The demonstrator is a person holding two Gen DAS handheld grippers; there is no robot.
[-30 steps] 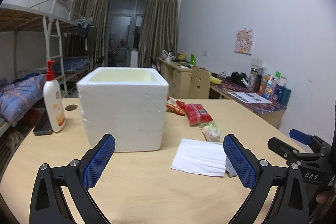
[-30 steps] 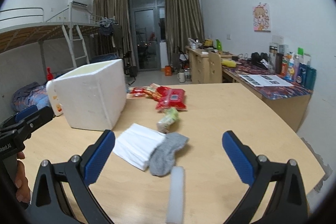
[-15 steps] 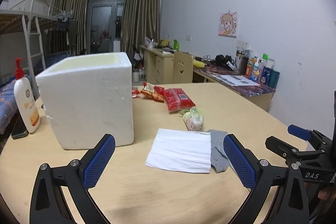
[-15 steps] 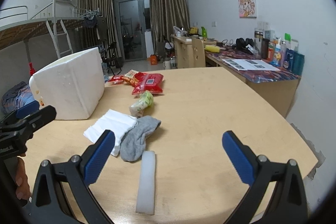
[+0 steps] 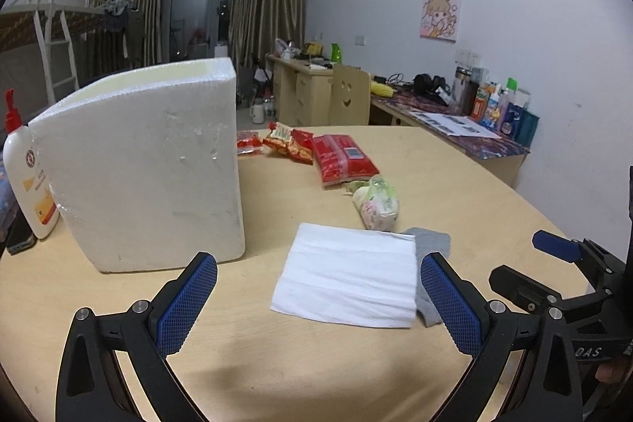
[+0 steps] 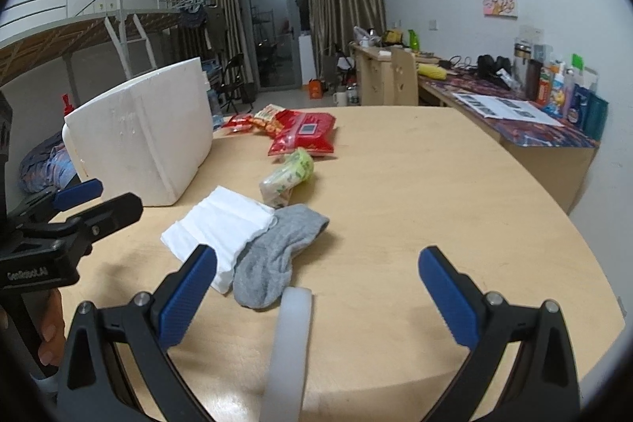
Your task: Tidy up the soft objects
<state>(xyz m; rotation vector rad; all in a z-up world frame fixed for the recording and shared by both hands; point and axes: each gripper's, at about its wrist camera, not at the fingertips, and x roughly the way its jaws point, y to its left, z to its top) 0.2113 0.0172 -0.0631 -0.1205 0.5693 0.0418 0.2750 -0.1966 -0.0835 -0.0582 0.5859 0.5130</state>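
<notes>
A folded white cloth [image 5: 348,279] [image 6: 219,224] lies on the round wooden table, with a grey sock [image 6: 277,256] [image 5: 429,248] tucked against its right edge. Behind them rests a green-white soft packet [image 5: 376,202] [image 6: 289,176]. A white foam box [image 5: 146,169] [image 6: 146,133] stands at the left. My left gripper [image 5: 316,303] is open just short of the cloth, with nothing between its fingers. My right gripper [image 6: 316,297] is also open; a white foam strip [image 6: 289,354] lies between its fingers, and the sock sits just ahead to the left.
Red snack bags [image 5: 340,161] [image 6: 304,131] lie at the back of the table. A pump bottle [image 5: 25,180] and a dark phone [image 5: 18,244] sit left of the box. A desk with bottles [image 6: 569,97] runs along the right wall; a bunk bed [image 6: 79,30] stands far left.
Both views have swung right and drawn closer. The cloth now sits centred before the left gripper, and the sock and foam strip sit nearer the right gripper. Both grippers stay open.
</notes>
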